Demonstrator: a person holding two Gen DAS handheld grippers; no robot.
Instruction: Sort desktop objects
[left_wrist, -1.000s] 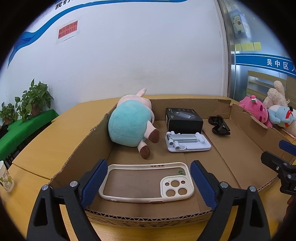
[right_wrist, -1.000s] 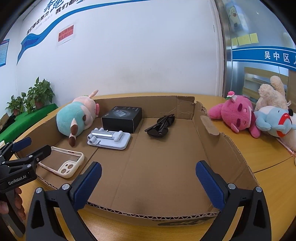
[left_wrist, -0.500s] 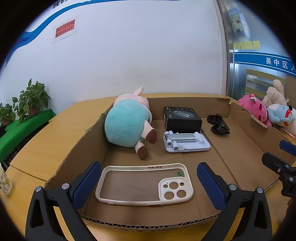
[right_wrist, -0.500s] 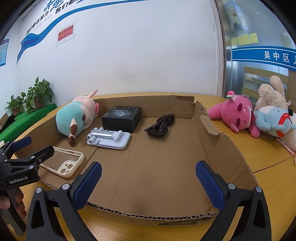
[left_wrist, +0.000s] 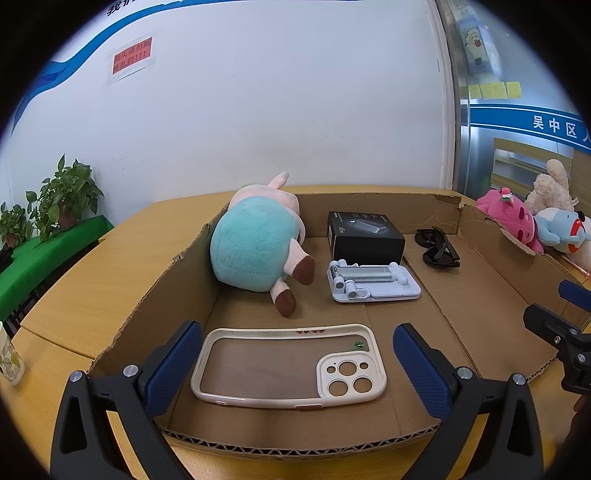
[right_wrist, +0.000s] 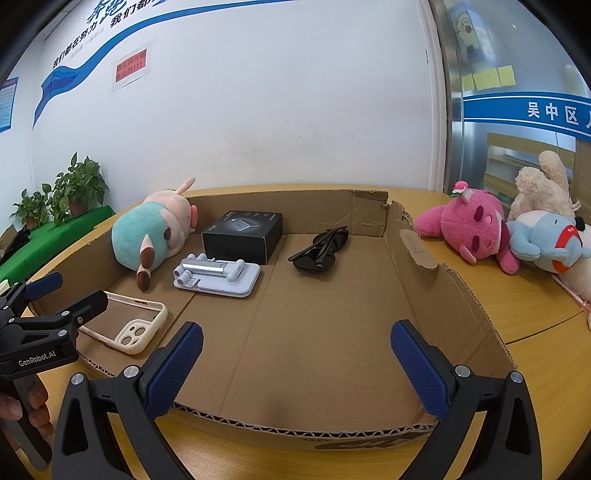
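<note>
Inside the cardboard tray (left_wrist: 491, 295), at six o'clock in my left wrist view, a cream phone case (left_wrist: 288, 367) lies flat between the spread jaws of my left gripper (left_wrist: 297, 363), whose blue pads stand clear of it on both sides. My right gripper (right_wrist: 295, 363) is also wide apart, over bare cardboard, holding nothing. I judge the case is placed; to finish well, I should lift the left gripper straight back without snagging the case's rim or the tray's front wall. At twelve o'clock sit a teal plush pig (left_wrist: 258, 247), a black box (left_wrist: 364, 236), a folded white phone stand (left_wrist: 373, 282) and sunglasses (left_wrist: 437, 249). "GenRobot.AI" reads on the left gripper's body in the right view. Wall signs carry Chinese characters; I can read "吴中区".
</note>
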